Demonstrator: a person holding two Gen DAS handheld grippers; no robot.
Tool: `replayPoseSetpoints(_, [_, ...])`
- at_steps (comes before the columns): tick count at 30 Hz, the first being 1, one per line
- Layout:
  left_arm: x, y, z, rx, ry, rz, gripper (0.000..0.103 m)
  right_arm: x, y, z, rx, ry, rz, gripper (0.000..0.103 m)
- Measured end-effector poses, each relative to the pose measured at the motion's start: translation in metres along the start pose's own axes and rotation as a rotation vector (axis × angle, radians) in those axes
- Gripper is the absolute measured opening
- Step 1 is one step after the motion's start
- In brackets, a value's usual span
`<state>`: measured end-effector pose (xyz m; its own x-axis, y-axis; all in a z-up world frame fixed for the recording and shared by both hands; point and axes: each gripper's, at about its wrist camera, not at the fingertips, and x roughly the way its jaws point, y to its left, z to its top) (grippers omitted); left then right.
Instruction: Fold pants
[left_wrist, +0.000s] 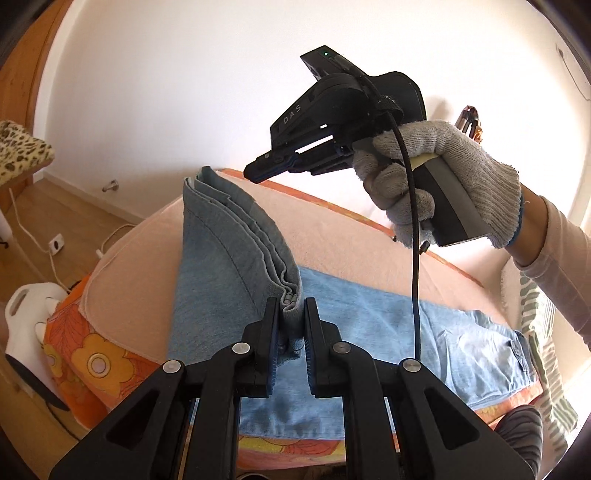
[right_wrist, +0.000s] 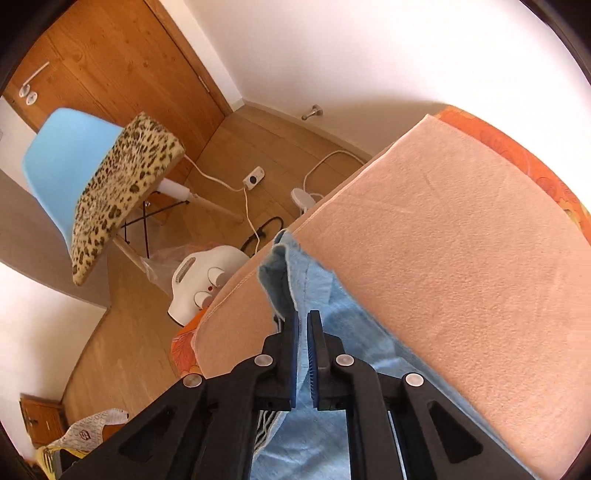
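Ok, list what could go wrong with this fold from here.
1. Only the left tongs pinch the jeans, at a bunched corner of stacked hems; the layers could slip out or fan apart.
2. The right tongs are shut on nothing, up in the air, so the lifted leg may sag or twist and land crooked.
3. The black cable hangs over the denim and could snag it.

Light-blue denim pants (left_wrist: 369, 314), hem end lifted off bed

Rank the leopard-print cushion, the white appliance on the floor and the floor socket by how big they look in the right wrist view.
1. leopard-print cushion
2. white appliance, partly hidden behind the bed
3. floor socket

Apparent size only; the distances differ.
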<state>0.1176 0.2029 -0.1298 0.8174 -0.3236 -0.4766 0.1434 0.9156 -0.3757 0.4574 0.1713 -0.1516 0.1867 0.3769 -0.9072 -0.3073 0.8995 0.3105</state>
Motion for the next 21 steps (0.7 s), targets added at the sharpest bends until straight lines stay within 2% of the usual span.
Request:
replayPoseSetpoints(3, [0.005, -0.024, 0.004, 0.059, -0.005, -0.02, 0.011, -0.036, -0.021, -0.008, 0.014, -0.048, 0.01, 0.006])
replayPoseSetpoints(4, [0.007, -0.03, 0.003, 0.073, -0.002, -0.028, 0.011, -0.04, -0.025, -0.013, 0.018, -0.05, -0.015, 0.018])
replayPoseSetpoints(5, [0.009, -0.036, 0.001, 0.085, 0.004, -0.031, 0.011, -0.043, -0.031, -0.017, 0.032, -0.047, -0.027, 0.056])
replayPoseSetpoints(6, [0.012, -0.04, -0.001, 0.093, 0.013, -0.03, 0.011, -0.042, -0.035, -0.021, 0.044, -0.04, -0.021, 0.07])
replayPoseSetpoints(7, [0.015, -0.042, -0.005, 0.097, 0.026, -0.032, 0.011, -0.041, -0.037, -0.025, 0.038, -0.038, 0.02, 0.074])
replayPoseSetpoints(10, [0.022, -0.045, -0.017, 0.101, 0.059, -0.031, 0.011, -0.028, -0.034, -0.037, -0.009, 0.016, 0.094, 0.072])
replayPoseSetpoints(12, [0.023, -0.048, -0.022, 0.098, 0.071, -0.032, 0.011, -0.009, -0.032, -0.044, -0.039, 0.072, 0.074, 0.074])
replayPoseSetpoints(13, [0.024, -0.049, -0.024, 0.092, 0.075, -0.037, 0.011, -0.002, -0.035, -0.048, -0.044, 0.081, 0.036, 0.073])
replayPoseSetpoints(15, [0.025, -0.05, -0.027, 0.083, 0.083, -0.041, 0.011, 0.009, -0.044, -0.053, -0.015, 0.088, 0.006, 0.073])
replayPoseSetpoints(21, [0.024, -0.054, -0.028, 0.05, 0.099, -0.086, 0.011, 0.015, -0.097, -0.072, 0.128, 0.072, 0.062, 0.07])
